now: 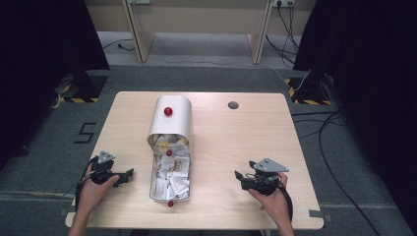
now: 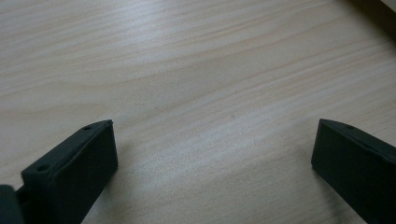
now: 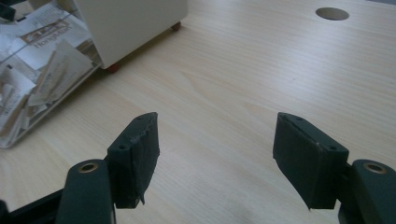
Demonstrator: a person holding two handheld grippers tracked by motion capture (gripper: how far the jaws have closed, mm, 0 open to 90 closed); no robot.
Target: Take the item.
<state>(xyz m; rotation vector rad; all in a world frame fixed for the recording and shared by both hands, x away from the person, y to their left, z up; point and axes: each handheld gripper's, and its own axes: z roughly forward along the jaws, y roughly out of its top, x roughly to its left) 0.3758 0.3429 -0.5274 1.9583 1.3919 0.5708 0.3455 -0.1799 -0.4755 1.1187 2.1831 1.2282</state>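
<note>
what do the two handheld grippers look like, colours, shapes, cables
Both grippers are black. The left gripper and right gripper each carry a grey three-cornered plate on top, and a black cable trails back from each beside the forearm. Up close, the jaws are blocky black pads with small round holes in their tops, mounted on dark arms with a metal-ringed hole. No sleeves show on the forearms.

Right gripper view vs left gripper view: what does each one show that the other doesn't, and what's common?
Right gripper view alone: the clear tray of paper packets, the white cover over its far part, a red knob at the cover's base, and the round hole in the tabletop. Left gripper view alone: a dark strip past the table's edge at the top right corner. Both: light wood tabletop and the view's own two black jaws standing wide apart with nothing between.
</note>
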